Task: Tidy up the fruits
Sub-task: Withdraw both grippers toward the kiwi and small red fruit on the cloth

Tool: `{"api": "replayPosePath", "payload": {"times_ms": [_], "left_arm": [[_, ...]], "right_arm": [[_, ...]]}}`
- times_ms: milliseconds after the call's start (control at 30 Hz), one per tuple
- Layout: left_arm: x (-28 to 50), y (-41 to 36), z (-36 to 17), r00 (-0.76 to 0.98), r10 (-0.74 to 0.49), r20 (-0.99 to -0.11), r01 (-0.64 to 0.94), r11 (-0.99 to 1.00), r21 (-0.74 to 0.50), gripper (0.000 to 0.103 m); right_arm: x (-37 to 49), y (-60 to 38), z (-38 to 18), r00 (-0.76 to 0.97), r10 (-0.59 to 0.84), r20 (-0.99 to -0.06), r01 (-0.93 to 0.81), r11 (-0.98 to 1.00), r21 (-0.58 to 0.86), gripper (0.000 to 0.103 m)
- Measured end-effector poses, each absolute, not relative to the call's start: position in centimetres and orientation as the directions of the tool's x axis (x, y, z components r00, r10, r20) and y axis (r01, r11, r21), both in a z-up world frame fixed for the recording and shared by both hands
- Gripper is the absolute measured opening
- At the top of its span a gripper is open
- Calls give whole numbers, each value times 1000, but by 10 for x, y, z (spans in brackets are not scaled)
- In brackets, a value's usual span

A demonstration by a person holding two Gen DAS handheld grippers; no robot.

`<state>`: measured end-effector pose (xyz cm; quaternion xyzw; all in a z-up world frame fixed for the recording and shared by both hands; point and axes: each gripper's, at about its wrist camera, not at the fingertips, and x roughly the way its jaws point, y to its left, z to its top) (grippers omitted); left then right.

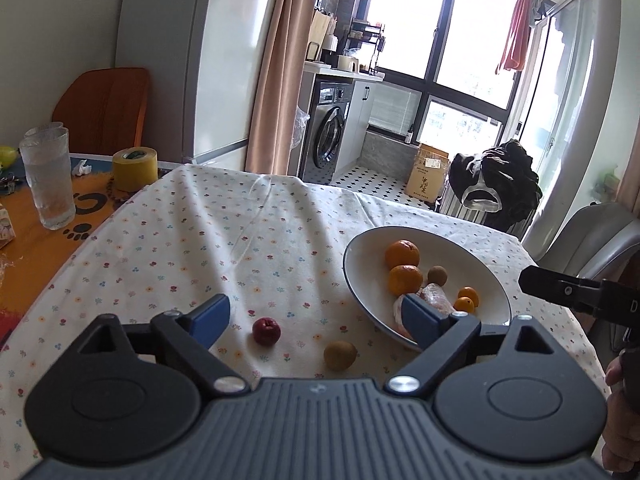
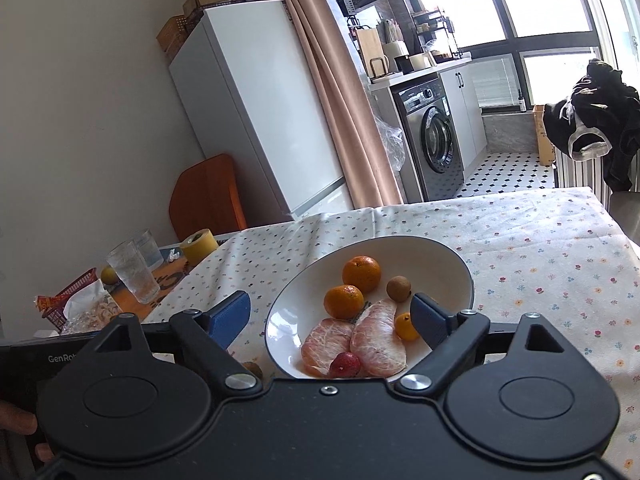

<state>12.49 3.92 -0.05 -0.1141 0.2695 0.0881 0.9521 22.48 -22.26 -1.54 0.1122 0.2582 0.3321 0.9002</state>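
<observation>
Red fruit [image 1: 266, 331] and kiwi [image 1: 340, 355] lie on tablecloth [image 1: 180, 248] — beside plate [image 1: 360, 292].

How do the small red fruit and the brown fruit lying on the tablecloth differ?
The small red fruit is dark red, glossy and round; the brown fruit is dull olive-brown, larger and more oval. The red one lies farther from the plate. Both rest on the tablecloth, outside the plate.

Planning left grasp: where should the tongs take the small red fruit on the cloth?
Across the round middle of the small red fruit, from above: it sits alone on the cloth, clear of the kiwi, and the open left tongs already straddle it.
</observation>
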Motion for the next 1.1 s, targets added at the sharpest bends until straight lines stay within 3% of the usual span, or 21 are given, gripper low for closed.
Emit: {"api": "replayPosePath", "payload": {"times_ms": [267,1100], "left_arm": [[108,47,-1,844,117,-523,-250,949,-193,97],[73,94,-27,826,76,-558,-273,921,-279,98]], "right_arm": [[207,-214,-11,634,667,-391,-561,745,362,99],[174,-166,-30,586,641,-495,-552,763,336,102]]}}
